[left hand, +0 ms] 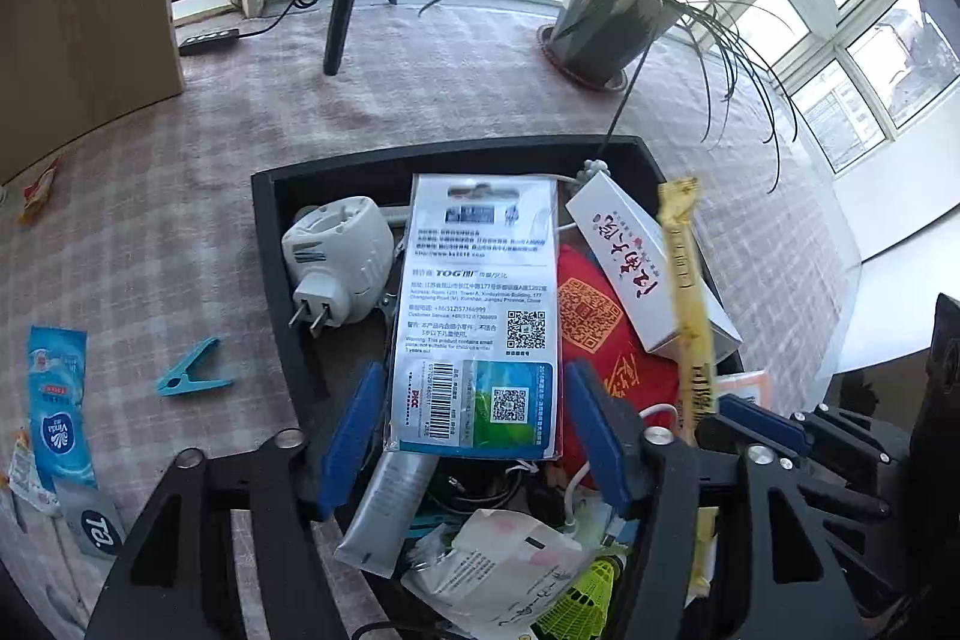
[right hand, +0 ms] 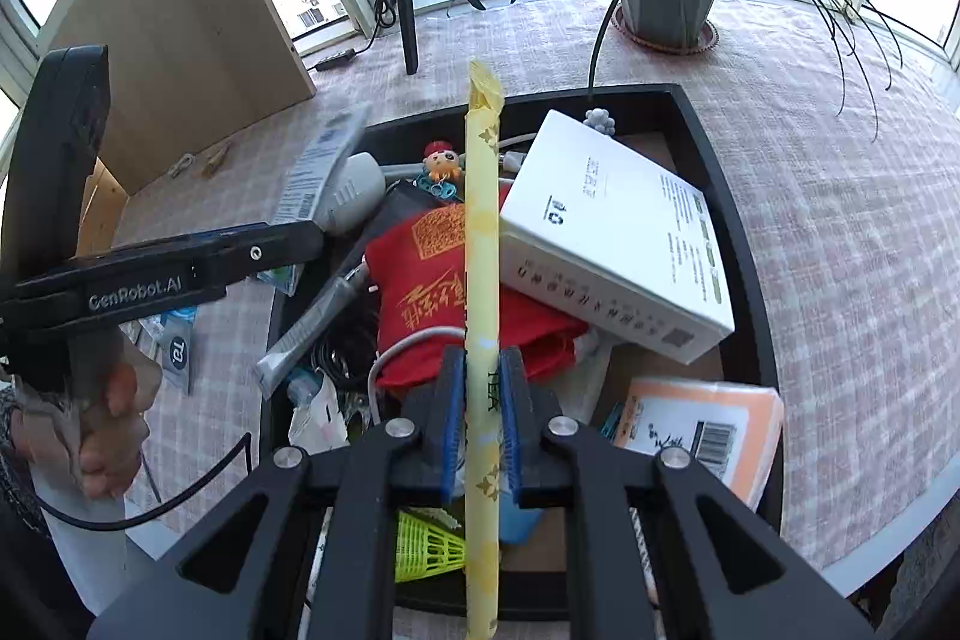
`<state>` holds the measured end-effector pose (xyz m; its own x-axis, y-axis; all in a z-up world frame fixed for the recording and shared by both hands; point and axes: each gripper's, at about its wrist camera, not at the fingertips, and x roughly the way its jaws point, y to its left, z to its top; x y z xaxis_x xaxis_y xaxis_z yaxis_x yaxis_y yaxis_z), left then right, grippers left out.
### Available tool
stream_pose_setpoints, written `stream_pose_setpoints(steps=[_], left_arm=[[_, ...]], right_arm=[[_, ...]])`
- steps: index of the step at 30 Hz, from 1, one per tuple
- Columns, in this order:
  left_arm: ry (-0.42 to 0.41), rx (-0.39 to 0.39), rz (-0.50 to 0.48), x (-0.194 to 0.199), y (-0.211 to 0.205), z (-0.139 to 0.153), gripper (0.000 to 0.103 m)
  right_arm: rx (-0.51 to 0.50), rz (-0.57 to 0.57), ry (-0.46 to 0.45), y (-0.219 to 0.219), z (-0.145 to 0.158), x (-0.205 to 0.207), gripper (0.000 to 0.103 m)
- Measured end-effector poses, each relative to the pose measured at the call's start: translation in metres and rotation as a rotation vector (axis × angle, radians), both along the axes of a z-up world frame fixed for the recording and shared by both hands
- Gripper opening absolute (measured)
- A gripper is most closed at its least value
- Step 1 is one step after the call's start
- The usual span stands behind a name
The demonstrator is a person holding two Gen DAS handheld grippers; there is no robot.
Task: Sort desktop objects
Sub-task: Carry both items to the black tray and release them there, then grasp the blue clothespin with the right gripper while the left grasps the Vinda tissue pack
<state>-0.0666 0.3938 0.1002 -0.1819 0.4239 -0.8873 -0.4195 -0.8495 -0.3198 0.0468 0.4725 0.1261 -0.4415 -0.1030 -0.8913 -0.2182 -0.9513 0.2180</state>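
**deskmess_42:** Looking at the right gripper (right hand: 482, 430) first: its two blue pads are pinched tight on a long yellow sachet stick (right hand: 482, 244), which stands up between them over the black tray (right hand: 744, 244). I can read "TEA" on the stick right at the pads, and there's a little gold flower pattern along it.

**tidy_tom:** And the left one?

**deskmess_42:** The left gripper (left hand: 474, 421) is spread wide, blue pads on either side of a white blister-card packet (left hand: 477, 316). Whether the pads actually touch its edges I can't tell. From the right wrist view that packet sits up above the tray's left rim, at the tip of the left gripper's fingers, so it may be clamped on it edge-on. Honestly unclear.

**tidy_tom:** Any readable text?

**deskmess_42:** Plenty. The packet says "TOG", has a barcode, two QR codes and a "Warning: This product contains small parts" line. The gripper arm reads "GenRobot.AI". On the checked tablecloth (left hand: 180, 196) left of the tray lies a blue "Vinda" wipe sachet (left hand: 57, 400) with a grey "Ta." sachet (left hand: 99, 523) below it, and a teal clothespin (left hand: 192, 370) nearby.

**tidy_tom:** What's in the tray?

**deskmess_42:** A white plug adapter (left hand: 336, 256), a red pouch with gold QR print (right hand: 432, 292), a white box with red Chinese lettering (left hand: 642, 262), an orange tissue pack (right hand: 702, 430) and a neon yellow shuttlecock (right hand: 429, 547).
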Motion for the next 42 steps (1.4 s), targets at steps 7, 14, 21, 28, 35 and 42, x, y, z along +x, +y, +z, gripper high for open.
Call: stream_pose_setpoints(steps=[7,14,21,28,35,42], left_arm=[[0.052,-0.036,-0.006,0.012,-0.006,0.012,0.071],[0.057,-0.043,0.055,0.010,-0.039,0.016,0.071],[0.051,-0.075,0.123,0.004,-0.089,0.011,0.071],[0.032,-0.121,0.227,-0.013,-0.165,0.003,0.071],[-0.006,-0.152,0.298,-0.029,-0.228,-0.012,0.071],[-0.072,-0.183,0.349,-0.049,-0.263,-0.041,0.071]], right_arm=[[-0.016,-0.026,0.025,0.004,0.007,0.003,0.041],[-0.035,-0.028,0.040,-0.003,0.011,0.007,0.041],[-0.037,0.018,0.050,-0.030,0.023,-0.001,0.041],[-0.067,0.097,0.058,-0.072,0.027,-0.025,0.044],[-0.075,0.194,0.044,-0.127,0.022,-0.061,0.046],[-0.106,0.267,-0.050,-0.172,-0.007,-0.114,0.048]])
